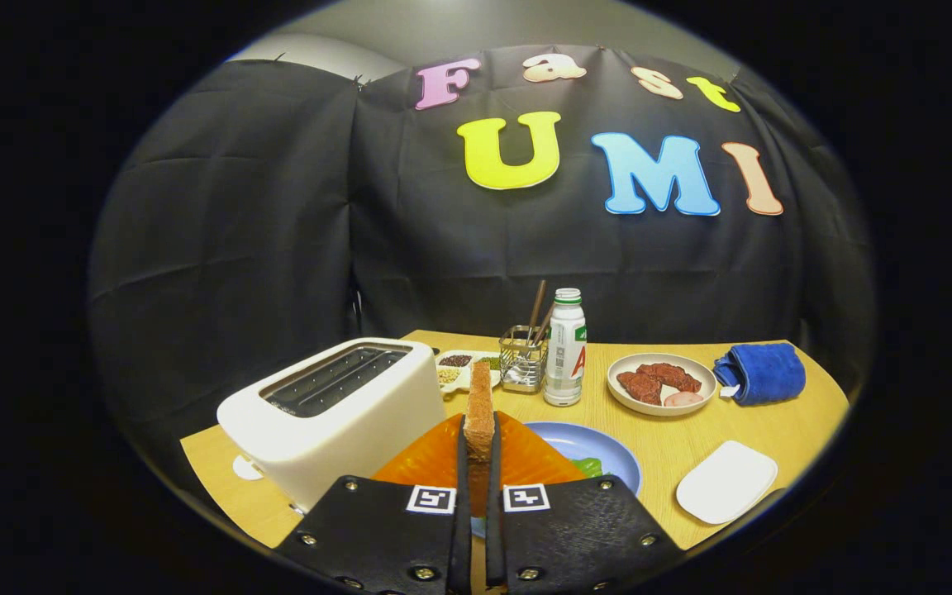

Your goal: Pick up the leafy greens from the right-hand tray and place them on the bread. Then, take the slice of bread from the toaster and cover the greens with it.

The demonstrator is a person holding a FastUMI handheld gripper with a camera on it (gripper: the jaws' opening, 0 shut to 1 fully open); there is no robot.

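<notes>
My gripper (478,442) is shut on a brown slice of bread (480,405) that stands upright on edge between the fingers, lifted above the table. To the left stands the white toaster (335,417), its slots on top dark. Just below and beyond the fingers lies a blue plate (608,454) with a bit of leafy green (587,467) showing at its near side; the fingers hide most of what is on the plate. An orange ribbed thing (435,459) lies on both sides of the fingers, over the plate's left part.
A white tray (725,482) sits at the right near the table's edge. Farther back stand a white bottle (565,347), a wire holder with sticks (523,357), a small dish of grains (458,368), a plate of red meat pieces (661,384) and a folded blue cloth (761,372).
</notes>
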